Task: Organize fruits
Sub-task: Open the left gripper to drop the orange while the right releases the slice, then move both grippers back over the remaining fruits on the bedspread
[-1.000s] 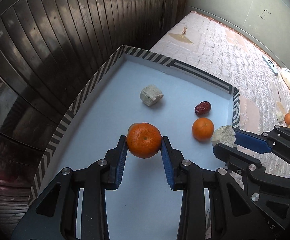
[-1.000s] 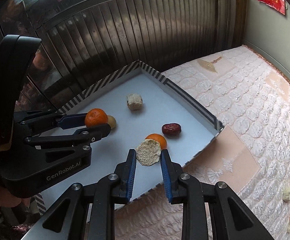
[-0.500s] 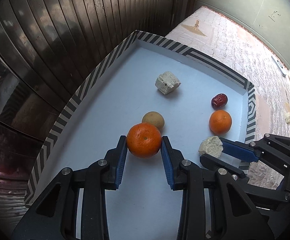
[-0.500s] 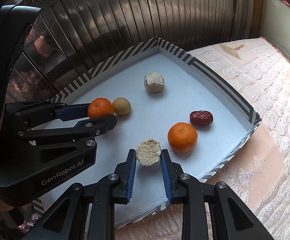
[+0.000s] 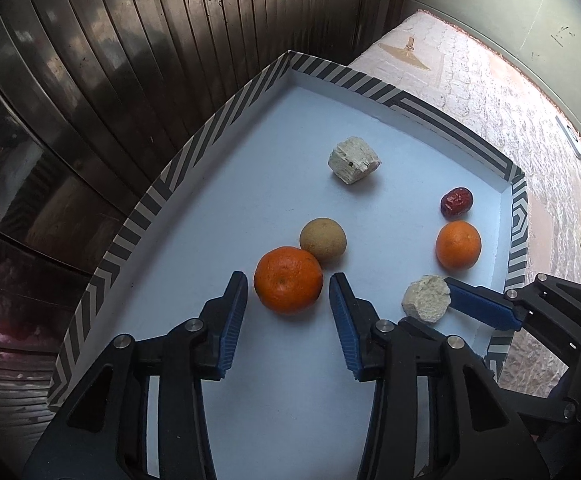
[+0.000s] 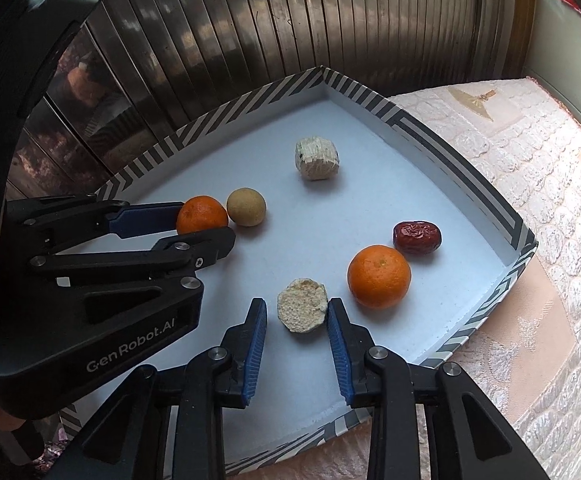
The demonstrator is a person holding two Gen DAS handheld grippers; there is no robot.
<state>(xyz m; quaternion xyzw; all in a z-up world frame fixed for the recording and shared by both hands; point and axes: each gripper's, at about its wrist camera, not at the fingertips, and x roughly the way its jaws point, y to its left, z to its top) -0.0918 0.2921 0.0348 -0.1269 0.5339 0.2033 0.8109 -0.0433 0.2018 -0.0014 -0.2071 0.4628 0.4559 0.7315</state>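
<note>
— tray [image 5: 194, 160] on quilted bedding [image 6: 530, 184], holding two oranges, brown ball [image 5: 323, 239], date [image 5: 456, 201], pale chunk [image 5: 353, 159].

— left gripper [image 5: 288, 294] just opening around near orange [image 5: 288, 280], pads apart, off it. right gripper [image 6: 297, 314] opening around crumbly lump [image 6: 302, 311]; other orange [image 6: 379, 276] just beside.

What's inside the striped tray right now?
Inside the striped tray: two oranges, a tan round fruit, a red date and two pale crumbly chunks. The tray's near corner is hidden behind the grippers.

Prob. a home bedroom: quilted mattress [image 6: 530, 184] w/ striped tray [image 5: 430, 104], slatted metal shutter [image 5: 130, 60] behind.
</note>
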